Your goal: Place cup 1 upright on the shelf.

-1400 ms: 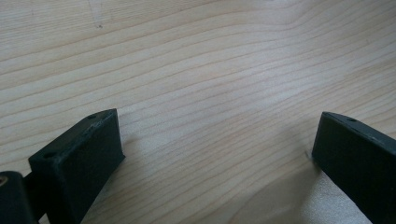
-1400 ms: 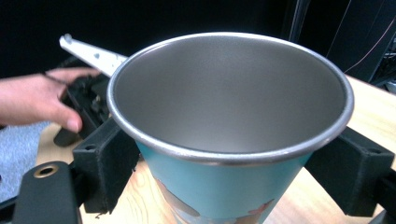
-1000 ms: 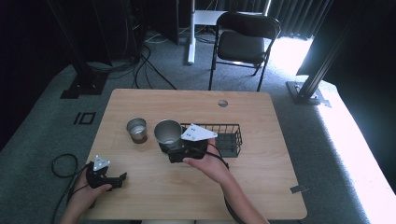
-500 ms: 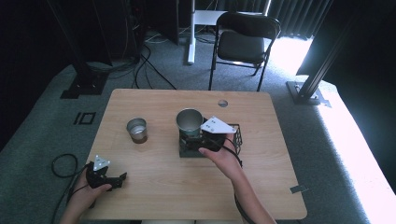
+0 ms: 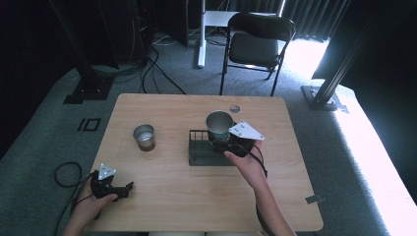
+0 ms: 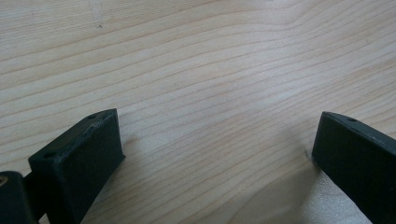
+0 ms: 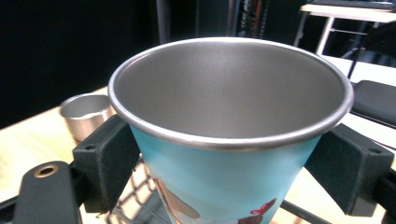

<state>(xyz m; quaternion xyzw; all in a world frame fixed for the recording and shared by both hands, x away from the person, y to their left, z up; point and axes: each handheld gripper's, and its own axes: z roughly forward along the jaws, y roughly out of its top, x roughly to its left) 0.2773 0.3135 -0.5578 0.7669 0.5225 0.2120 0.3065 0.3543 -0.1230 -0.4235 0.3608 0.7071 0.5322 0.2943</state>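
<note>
Pale, straight-grained wooden table (image 5: pixel 162 206) on grey carpet: the right gripper (image 5: pixel 227 143) clamps a tapered, turquoise-sided steel cup (image 7: pixel 233 140) with a brushed interior and rolled rim, its two black jaws pressed against opposite sides. That cup hangs upright over the black wire-mesh basket (image 5: pixel 196 152). A smaller plain metal cup (image 5: pixel 144 136) stands well left of the basket. Nearer the front edge, the left gripper (image 6: pixel 215 154) rests on bare wood, jaws spread wide and empty.
</note>
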